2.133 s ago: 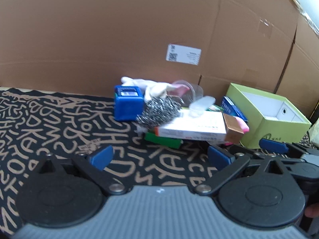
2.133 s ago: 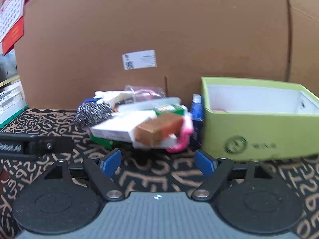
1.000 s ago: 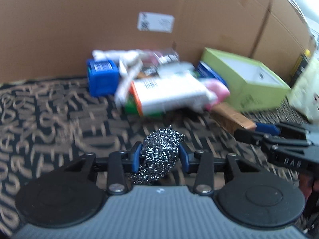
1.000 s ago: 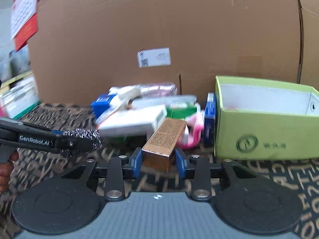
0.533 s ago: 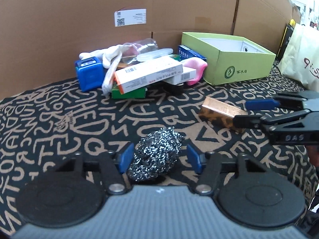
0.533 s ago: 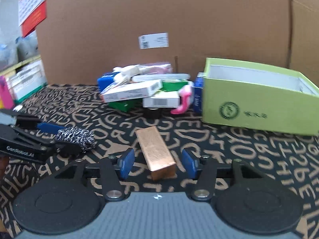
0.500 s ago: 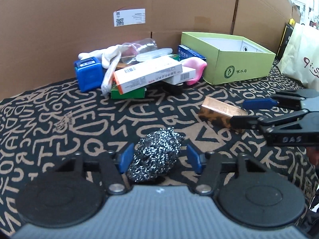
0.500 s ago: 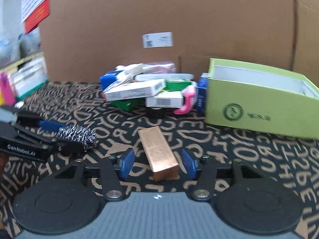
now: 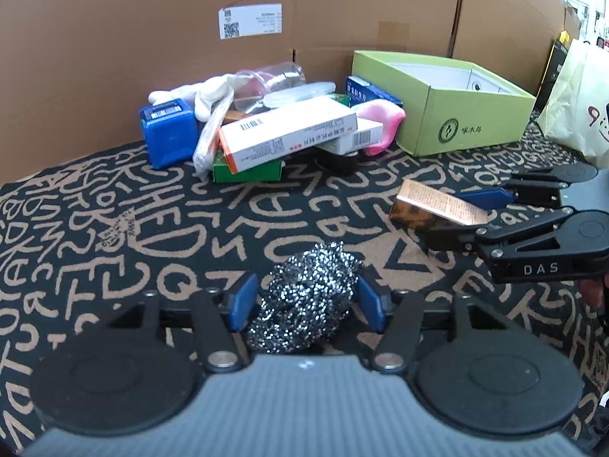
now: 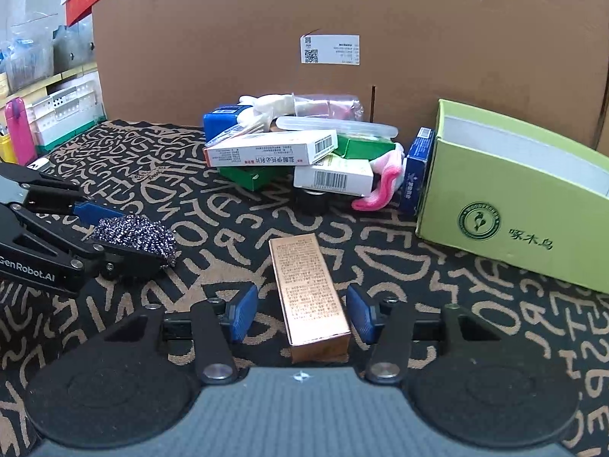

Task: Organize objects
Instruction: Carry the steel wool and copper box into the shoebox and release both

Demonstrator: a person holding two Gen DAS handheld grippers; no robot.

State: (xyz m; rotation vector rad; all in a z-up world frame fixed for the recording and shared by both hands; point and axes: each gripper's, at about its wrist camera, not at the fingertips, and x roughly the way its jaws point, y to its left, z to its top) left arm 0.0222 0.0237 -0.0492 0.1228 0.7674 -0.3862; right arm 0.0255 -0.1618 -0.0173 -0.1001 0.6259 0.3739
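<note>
A steel wool scourer (image 9: 304,297) lies on the patterned cloth between the blue pads of my left gripper (image 9: 306,304), which is open, its pads a little apart from the scourer. It also shows in the right wrist view (image 10: 133,230). A copper-coloured box (image 10: 308,297) lies flat between the pads of my open right gripper (image 10: 302,314), with gaps on both sides. The box (image 9: 434,205) and right gripper (image 9: 468,217) show at the right of the left wrist view. The left gripper (image 10: 95,228) shows at the left of the right wrist view.
A pile of boxes with a white medicine box (image 9: 289,133), a blue cube (image 9: 167,133), a pink item (image 9: 380,122) and a clear cup (image 9: 270,80) sits by the cardboard wall (image 9: 190,38). A green open box (image 9: 449,122) stands at right. A white bag (image 9: 582,106) is far right.
Over two seconds each gripper took its object from the pile, carried it toward the front and set it on the cloth. Both grippers opened; in the last half second little moved.
</note>
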